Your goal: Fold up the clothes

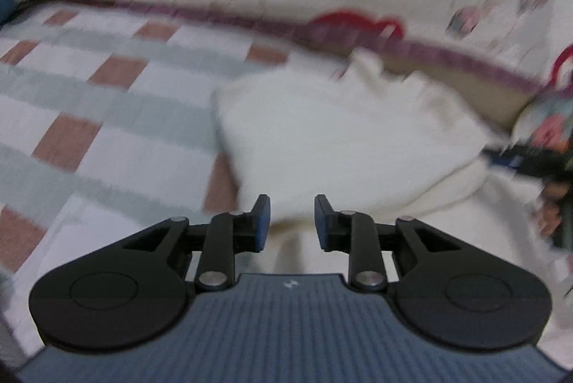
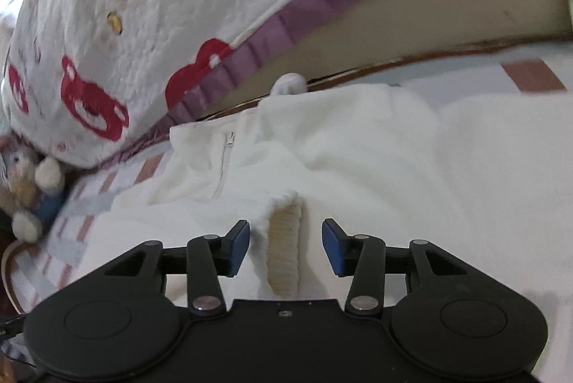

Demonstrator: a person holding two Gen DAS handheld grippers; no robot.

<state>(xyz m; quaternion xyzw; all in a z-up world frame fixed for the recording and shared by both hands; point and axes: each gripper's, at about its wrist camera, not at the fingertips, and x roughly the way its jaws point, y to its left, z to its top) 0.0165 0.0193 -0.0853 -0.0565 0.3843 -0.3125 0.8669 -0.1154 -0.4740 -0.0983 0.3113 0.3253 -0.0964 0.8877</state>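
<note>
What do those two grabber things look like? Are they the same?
Nearly the same. Each tool is black plastic with two round discs at the back, jointed black arms with silver pins, and two short fingers with blue pads. The left tool has a ribbed grey-blue body with a tiny white mark. The right tool has a plain black body with a small screw. No cables or sleeves show.

No words, numbers or brand names can be read; only a small blurred white mark (image 1: 288,284) sits behind the jaws.
</note>
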